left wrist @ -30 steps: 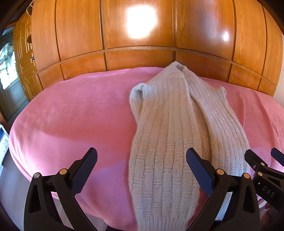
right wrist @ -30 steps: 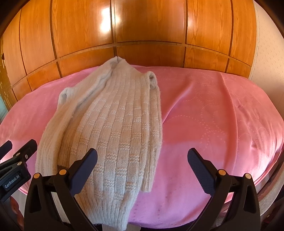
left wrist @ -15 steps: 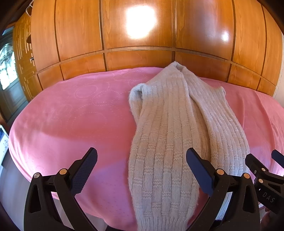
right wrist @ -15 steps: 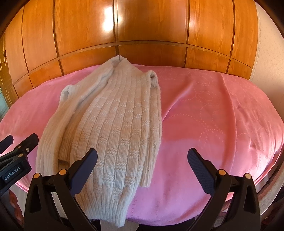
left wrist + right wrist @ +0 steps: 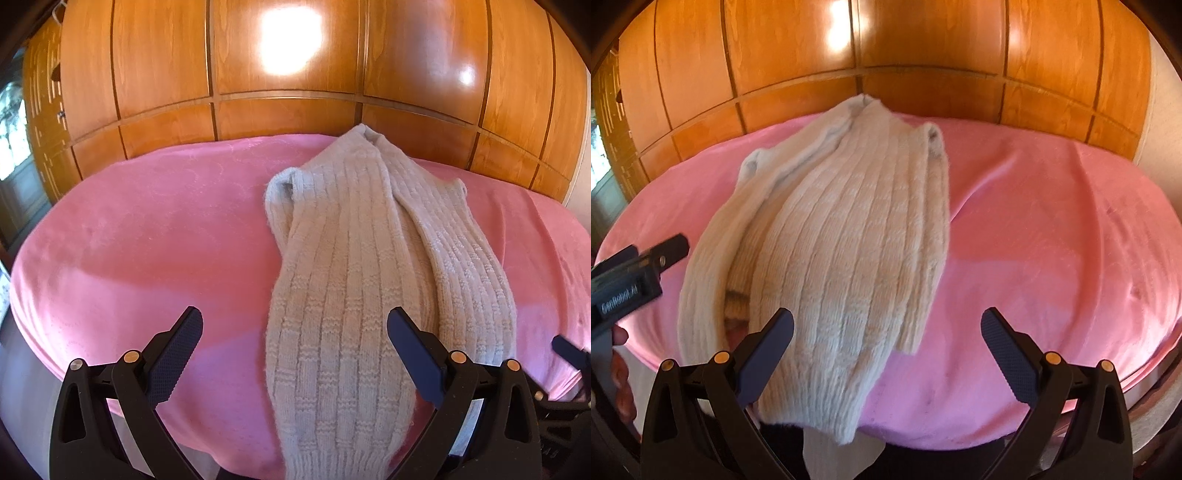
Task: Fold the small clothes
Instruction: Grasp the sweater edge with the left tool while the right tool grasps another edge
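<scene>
The cream knit sweater [image 5: 354,266] lies folded lengthwise on the pink bedspread [image 5: 147,236], hem hanging over the near edge. Left gripper [image 5: 295,354] and right gripper [image 5: 886,354] both hover above it, fingers spread wide, gripping nothing. Wooden wardrobe [image 5: 280,66] behind.

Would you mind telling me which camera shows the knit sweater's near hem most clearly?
The left wrist view: the sweater is sharp there, and its ribbed hem hangs over the pink cover's edge between the open left claw's fingers. The right wrist view shows the sweater blurred, the hem partly behind a finger.
</scene>
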Available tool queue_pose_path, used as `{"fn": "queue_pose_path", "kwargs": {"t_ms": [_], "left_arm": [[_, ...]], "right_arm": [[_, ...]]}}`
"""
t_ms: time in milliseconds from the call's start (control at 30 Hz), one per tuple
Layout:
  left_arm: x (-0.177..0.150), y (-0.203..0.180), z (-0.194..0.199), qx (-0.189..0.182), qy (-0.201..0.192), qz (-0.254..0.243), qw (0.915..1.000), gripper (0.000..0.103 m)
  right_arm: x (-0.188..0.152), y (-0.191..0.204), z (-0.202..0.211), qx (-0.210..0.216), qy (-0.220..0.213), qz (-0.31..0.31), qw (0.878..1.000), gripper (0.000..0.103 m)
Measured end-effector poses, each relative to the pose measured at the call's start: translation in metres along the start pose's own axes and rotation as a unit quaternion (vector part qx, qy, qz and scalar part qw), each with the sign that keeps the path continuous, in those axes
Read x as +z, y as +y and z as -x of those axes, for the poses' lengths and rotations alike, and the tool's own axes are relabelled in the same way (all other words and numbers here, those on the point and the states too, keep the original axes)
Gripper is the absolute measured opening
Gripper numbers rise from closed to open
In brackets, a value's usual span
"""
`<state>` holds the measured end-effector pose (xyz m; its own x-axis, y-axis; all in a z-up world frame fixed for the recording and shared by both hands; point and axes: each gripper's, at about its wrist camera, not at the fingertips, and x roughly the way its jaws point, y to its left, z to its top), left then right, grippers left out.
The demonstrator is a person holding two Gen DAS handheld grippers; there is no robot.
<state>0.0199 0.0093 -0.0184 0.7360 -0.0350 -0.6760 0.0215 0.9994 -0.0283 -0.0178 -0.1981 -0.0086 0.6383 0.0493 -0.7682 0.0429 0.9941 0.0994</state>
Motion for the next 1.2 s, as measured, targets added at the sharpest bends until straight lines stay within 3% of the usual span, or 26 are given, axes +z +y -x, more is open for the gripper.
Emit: {"fn": "queue_pose_path", "kwargs": {"t_ms": [100,133,200,333,433,500,533,567,600,667,833,933,1033,1200], "left_arm": [[-0.001,0.002,0.0,-0.032,0.007,-0.004,0.9994,0.098],[-0.002,0.001,0.0,-0.045,0.01,-0.007,0.9989,0.097],[-0.003,-0.004,-0.003,-0.077,0.023,-0.018,0.9966,0.083],[-0.007,-0.02,-0.014,-0.117,0.048,-0.048,0.9908,0.08],[-0.016,-0.036,-0.033,-0.119,0.079,-0.087,0.9859,0.059],[-0.02,-0.038,-0.043,-0.109,0.088,-0.097,0.9853,0.036],[-0.02,-0.037,-0.042,-0.113,0.082,-0.097,0.9854,0.031],[-0.018,-0.033,-0.038,-0.12,0.077,-0.09,0.9857,0.016],[-0.015,-0.027,-0.035,-0.133,0.075,-0.077,0.9854,0.014],[-0.007,-0.007,-0.026,-0.183,0.073,-0.037,0.9797,0.012],[0.024,0.036,-0.008,-0.229,0.044,0.024,0.972,0.01],[0.052,0.058,0.001,-0.233,0.015,0.047,0.9713,0.01],[0.083,0.083,0.007,-0.209,-0.017,0.058,0.9761,0.009],[0.147,0.133,-0.006,-0.107,-0.053,0.072,0.9902,0.009]], "right_arm": [[-0.005,0.002,-0.003,0.028,0.015,0.004,0.999,0.099],[-0.006,0.005,-0.004,0.035,0.019,0.011,0.999,0.091],[-0.009,0.014,-0.009,0.046,0.031,0.028,0.998,0.082],[-0.014,0.037,-0.024,0.056,0.055,0.075,0.994,0.077],[-0.018,0.044,-0.035,0.038,0.052,0.1,0.993,0.074],[-0.022,0.046,-0.034,0.028,0.042,0.126,0.991,0.063],[-0.023,0.046,-0.029,0.03,0.038,0.136,0.989,0.045],[-0.023,0.042,-0.024,0.035,0.036,0.137,0.989,0.024],[-0.021,0.035,-0.018,0.039,0.035,0.128,0.99,0.017],[-0.016,0.021,-0.01,0.042,0.033,0.11,0.992,0.012],[0.009,-0.024,0.014,0.015,0.02,0.08,0.997,0.012],[0.033,-0.06,0.027,-0.013,0.004,0.057,0.998,0.012],[0.063,-0.094,0.034,-0.062,-0.024,0.046,0.997,0.012],[0.127,-0.164,0.02,-0.178,-0.058,0.029,0.982,0.011]]}}
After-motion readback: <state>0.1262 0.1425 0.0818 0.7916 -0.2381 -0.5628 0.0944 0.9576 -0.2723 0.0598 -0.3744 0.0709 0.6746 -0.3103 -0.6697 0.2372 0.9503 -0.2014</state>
